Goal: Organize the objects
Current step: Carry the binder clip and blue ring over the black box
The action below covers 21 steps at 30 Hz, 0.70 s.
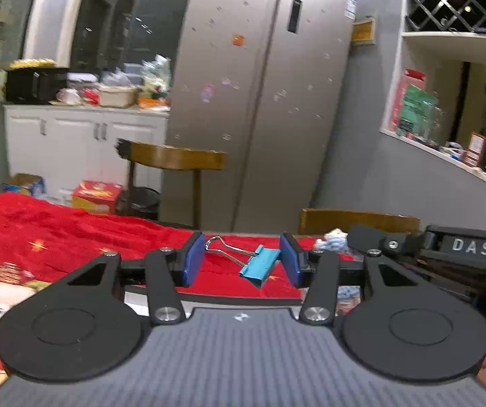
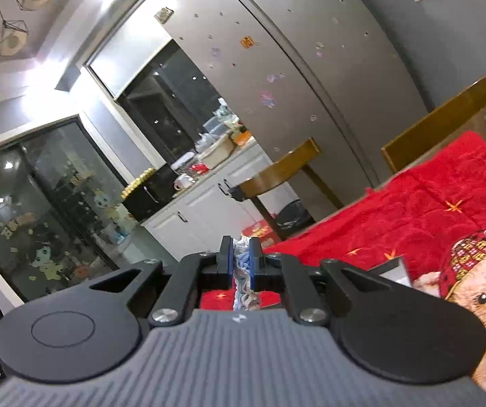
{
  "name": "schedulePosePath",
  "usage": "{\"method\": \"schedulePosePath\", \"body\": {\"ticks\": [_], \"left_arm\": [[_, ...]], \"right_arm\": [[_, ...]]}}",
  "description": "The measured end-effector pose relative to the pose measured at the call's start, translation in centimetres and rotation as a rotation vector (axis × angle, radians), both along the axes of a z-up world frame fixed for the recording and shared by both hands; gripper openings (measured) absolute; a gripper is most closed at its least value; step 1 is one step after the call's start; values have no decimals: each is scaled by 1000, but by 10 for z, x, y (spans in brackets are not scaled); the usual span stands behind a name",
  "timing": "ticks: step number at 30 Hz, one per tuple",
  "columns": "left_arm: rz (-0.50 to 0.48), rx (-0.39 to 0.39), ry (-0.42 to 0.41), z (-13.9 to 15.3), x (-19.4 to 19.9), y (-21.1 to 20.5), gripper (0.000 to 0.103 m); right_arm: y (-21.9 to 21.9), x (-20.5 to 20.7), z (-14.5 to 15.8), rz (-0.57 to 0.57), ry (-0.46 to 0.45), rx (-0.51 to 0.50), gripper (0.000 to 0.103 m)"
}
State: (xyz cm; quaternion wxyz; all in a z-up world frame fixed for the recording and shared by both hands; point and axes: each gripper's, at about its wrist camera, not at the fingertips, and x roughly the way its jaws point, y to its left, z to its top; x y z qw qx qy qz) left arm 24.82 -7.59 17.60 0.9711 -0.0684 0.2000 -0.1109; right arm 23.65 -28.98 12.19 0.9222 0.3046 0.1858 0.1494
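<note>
Holding a blue binder clip [image 1: 256, 264] between left gripper [image 1: 243, 261] pads, wire handles pointing up-left, long axis diagonal. Hovering above red blanket [image 1: 56, 234], near the fridge [image 1: 260, 101]; right gripper [image 2: 241, 264] clamping knitted cloth [image 2: 242, 261].

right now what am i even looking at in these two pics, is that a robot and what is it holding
There is no robot arm: a person holds one hand-held gripper in each hand, and each picture comes from a fisheye camera riding on a gripper, looking out along its jaws.

In the left wrist view, the left gripper holds a blue binder clip across its half-open jaws, above a table draped in a red blanket.

In the right wrist view, the right gripper is clamped shut on a bundle of pale blue and white knitted fabric. That view is tilted, so the kitchen looks slanted.

Behind stand a silver fridge and wooden chairs.
</note>
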Motion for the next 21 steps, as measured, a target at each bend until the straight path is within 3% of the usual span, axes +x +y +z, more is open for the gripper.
{"method": "schedulePosePath", "body": {"ticks": [5, 14, 21], "left_arm": [[-91, -43, 62, -36, 26, -12, 55], [-116, 74, 168, -93, 71, -38, 55], [-91, 120, 199, -113, 81, -39, 55]], "right_arm": [[-1, 14, -17, -53, 42, -76, 10], [-3, 37, -58, -103, 150, -128, 10], [-5, 47, -70, -120, 223, -153, 11]]}}
